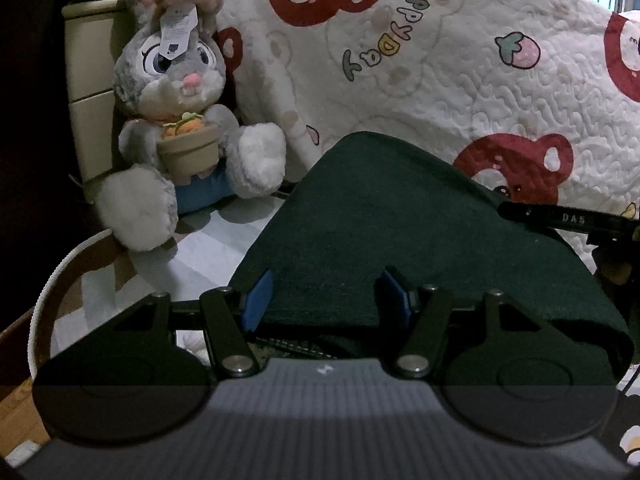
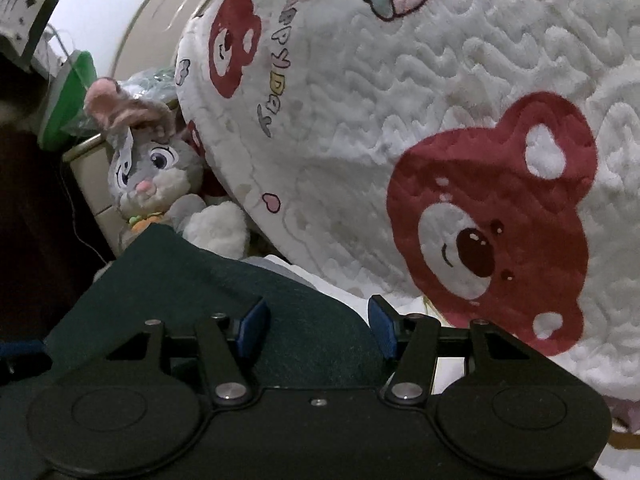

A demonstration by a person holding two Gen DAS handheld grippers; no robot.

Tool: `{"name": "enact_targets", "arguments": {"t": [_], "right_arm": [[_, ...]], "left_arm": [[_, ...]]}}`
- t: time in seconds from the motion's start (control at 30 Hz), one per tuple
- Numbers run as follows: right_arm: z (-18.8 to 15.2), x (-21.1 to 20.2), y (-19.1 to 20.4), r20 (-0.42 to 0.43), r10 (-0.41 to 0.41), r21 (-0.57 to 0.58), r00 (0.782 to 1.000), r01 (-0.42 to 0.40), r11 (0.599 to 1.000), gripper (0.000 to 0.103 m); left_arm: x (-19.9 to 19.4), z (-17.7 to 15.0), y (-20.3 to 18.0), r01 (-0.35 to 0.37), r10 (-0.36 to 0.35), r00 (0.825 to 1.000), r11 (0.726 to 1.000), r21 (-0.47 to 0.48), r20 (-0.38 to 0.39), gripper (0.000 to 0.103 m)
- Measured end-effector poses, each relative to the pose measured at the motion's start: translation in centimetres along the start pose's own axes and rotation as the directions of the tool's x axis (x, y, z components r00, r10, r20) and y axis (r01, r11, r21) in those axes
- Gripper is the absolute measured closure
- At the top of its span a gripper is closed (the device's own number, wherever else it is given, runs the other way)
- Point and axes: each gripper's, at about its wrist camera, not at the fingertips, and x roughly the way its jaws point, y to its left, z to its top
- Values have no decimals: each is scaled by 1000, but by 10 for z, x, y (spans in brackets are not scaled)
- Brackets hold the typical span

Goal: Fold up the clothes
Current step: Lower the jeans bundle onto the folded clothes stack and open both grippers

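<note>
Dark green garment (image 1: 400,220) draped across both claws, mid-fold, above the bed (image 1: 192,248).

Hanging in a tented hump between left claw (image 1: 326,296) and right claw (image 2: 316,326), beside the bear-print quilt (image 2: 460,120) and plush rabbit (image 1: 180,92). Both sets of jaws standing apart with cloth bunched between; pad contact too unclear to call a clamp. Judging next: carrying the held edge over, laying it flat, keeping both sides level.
</note>
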Motion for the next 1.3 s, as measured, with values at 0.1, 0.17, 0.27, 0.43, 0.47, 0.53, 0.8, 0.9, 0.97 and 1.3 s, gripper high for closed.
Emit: {"name": "enact_targets", "arguments": {"t": [0.1,0.17,0.27,0.43,0.47,0.53,0.8,0.9,0.97,1.3], "right_arm": [[5,-19,15,42,-46,-2,998,46,999,42],[8,-45,36,108,-17,-40,994,22,999,41],[7,-82,74,123,139,-154,983,-120,981,41],[-33,-108,137,-46,233,-387,971,-233,892,39],[-47,-109,144,-59,205,-446,977,-210,870,39],[-75,-111,148,-17,147,-547,989,-132,827,39],[-87,-118,141,145,70,-531,987,18,847,34],[-98,-136,129,167,58,-427,984,20,904,32],[-111,-152,120,161,64,-356,985,-3,935,32],[-152,-215,50,89,100,-4,991,-100,995,31]], "left_arm": [[-3,-3,-1,-5,5,1000,1000,20,21,43],[-5,-4,0,-4,3,999,999,32,32,44],[-5,-5,8,30,-30,999,1000,-4,37,44],[-4,-6,14,49,-47,998,998,-32,37,43],[-3,-6,13,38,-37,999,999,-24,32,42],[-1,-4,11,9,-9,1000,1000,1,18,37],[3,3,13,-47,47,999,999,-1,-8,18],[-14,-4,6,-98,97,994,995,15,44,18],[-30,-12,1,-124,122,990,992,24,76,20],[-98,-82,-37,-74,73,997,997,-34,-40,18]]}}
